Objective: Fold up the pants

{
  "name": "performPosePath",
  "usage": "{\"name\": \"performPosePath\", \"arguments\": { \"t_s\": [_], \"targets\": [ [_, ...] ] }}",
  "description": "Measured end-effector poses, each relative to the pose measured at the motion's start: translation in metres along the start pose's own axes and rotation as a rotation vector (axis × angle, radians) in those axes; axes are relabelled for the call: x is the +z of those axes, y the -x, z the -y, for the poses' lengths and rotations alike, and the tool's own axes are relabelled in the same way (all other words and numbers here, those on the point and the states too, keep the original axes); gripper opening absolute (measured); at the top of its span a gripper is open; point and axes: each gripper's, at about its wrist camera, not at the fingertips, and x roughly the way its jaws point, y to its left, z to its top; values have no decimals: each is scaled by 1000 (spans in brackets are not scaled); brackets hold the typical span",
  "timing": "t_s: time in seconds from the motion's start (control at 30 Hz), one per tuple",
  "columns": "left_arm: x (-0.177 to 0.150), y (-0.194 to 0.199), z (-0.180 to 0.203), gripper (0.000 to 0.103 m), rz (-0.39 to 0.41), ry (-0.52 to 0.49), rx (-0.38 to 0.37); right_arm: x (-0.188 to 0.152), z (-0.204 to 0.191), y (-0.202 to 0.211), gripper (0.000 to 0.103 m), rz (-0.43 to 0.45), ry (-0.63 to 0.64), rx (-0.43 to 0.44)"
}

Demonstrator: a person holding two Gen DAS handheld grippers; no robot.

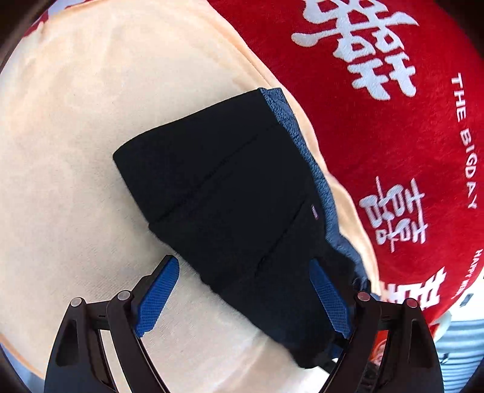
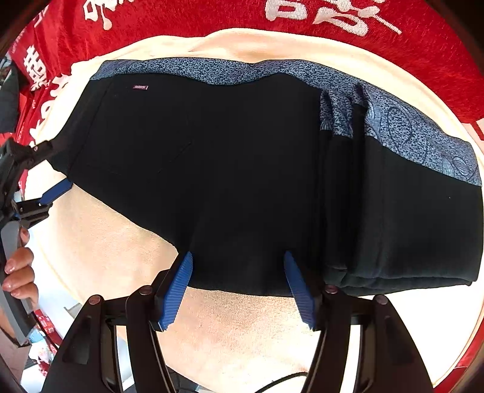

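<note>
Pants (image 2: 230, 169), black with a blue patterned waistband (image 2: 211, 71), lie folded into a compact stack on a cream towel (image 2: 99, 241), which is spread over a red blanket (image 2: 211, 18) bearing white lettering. In the right wrist view, layered edges are visible at the right end of the stack, which indicates that several folds are complete. The remaining work appears limited to a final fold or to squaring the bundle; this is a judgement, since the underside is hidden.

Right gripper (image 2: 237, 287): jaws partly apart, pointing steeply down at the near edge of the pants. The edge of the fabric lies between the two blue pads (image 2: 177, 294), but the pads do not visibly press on it, so no grip is confirmed.

Left gripper (image 1: 242, 297): jaws wide apart. One end of the stack lies between them. The outer pad sits against or over the dark fabric, the inner pad stands clear over the towel, and nothing is clamped. In the right wrist view this gripper appears at the left end of the pants, with a hand (image 2: 19, 272) on its handle.
</note>
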Motion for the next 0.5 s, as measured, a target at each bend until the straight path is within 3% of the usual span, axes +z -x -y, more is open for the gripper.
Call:
{"name": "performPosePath", "arguments": {
  "t_s": [0.13,0.23,0.3,0.5],
  "targets": [
    [6,0,-4,89,21,32,-62,3,2,-5,68,-1,6,-2],
    [8,-4,-5,97,45,69,-118,3,-1,-6,69,-4,14,-4],
    [9,-6,-5,97,52,81,-127,2,-3,-7,69,-5,19,-6],
    [13,-1,12,97,68,21,-185,-2,-10,-9,70,3,35,-5]
  ]
}}
